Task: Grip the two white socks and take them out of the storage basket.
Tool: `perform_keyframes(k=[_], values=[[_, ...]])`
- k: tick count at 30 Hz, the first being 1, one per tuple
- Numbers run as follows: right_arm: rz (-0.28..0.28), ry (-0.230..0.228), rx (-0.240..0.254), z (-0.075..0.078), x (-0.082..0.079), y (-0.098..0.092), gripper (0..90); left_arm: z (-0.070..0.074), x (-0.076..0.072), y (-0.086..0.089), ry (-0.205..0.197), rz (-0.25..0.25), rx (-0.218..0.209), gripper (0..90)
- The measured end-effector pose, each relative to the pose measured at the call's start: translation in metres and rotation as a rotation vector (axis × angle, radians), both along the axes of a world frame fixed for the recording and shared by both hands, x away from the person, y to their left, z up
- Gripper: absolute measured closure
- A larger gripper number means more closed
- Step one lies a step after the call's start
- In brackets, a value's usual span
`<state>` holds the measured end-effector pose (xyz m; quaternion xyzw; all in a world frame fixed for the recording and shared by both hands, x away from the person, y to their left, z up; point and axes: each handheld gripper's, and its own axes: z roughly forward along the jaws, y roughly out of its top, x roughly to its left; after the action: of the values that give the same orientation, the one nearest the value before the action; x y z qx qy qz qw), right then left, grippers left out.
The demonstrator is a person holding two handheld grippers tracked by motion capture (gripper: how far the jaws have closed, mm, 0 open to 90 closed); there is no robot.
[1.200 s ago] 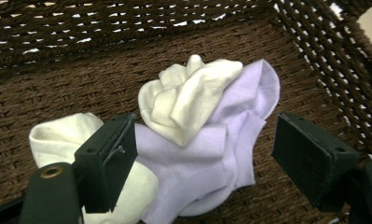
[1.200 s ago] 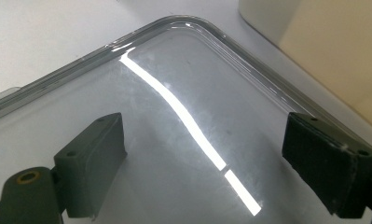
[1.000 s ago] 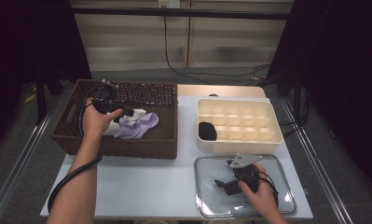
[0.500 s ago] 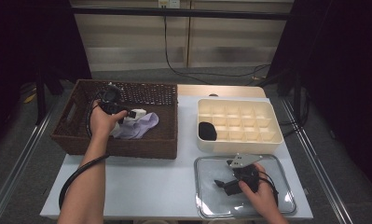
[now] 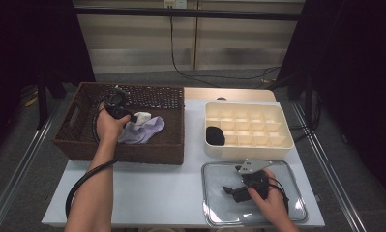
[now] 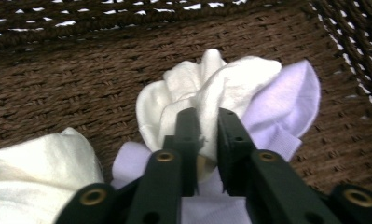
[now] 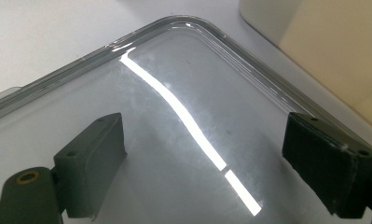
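Observation:
A brown wicker basket (image 5: 127, 157) at the table's left holds a white sock (image 5: 142, 117) lying on a lavender sock (image 5: 149, 129). My left gripper (image 5: 130, 116) reaches into the basket. Its jaws have just been closing, and in the left gripper view the left gripper (image 6: 207, 119) pinches a fold of the bunched white sock (image 6: 221, 79), with the lavender sock (image 6: 291, 98) beneath. My right gripper (image 5: 229, 191) rests on the clear lid (image 5: 215, 203) at the front right. The right gripper view has it (image 7: 207, 140) open wide over the lid (image 7: 174, 70) with nothing between the jaws.
A cream divided box (image 5: 248, 145) stands behind the lid, with a black item (image 5: 215, 136) in its front left compartment. Another pale sock (image 6: 39, 168) lies at the lower left of the left gripper view. Bare white table (image 5: 147, 193) lies in front of the basket.
My left gripper shifted slightly right onto the socks and its jaws went from wide apart to pinching the white sock. The right hand has not moved.

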<state>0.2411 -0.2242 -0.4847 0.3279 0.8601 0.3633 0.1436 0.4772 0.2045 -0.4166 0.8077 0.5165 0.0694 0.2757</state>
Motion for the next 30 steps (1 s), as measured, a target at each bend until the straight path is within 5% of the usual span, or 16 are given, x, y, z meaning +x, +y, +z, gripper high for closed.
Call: perform_keyframes(k=[14, 30], values=[[-0.001, 0.001, 0.000, 0.000, 0.000, 0.000, 12.5, 0.039, -0.009, 0.001, 0.001, -0.064, 0.020, 85.7], [-0.003, -0.001, 0.000, 0.000, 0.000, 0.000, 12.5, 0.079, -0.020, 0.000, 0.054, -0.093, -0.029, 85.9]])
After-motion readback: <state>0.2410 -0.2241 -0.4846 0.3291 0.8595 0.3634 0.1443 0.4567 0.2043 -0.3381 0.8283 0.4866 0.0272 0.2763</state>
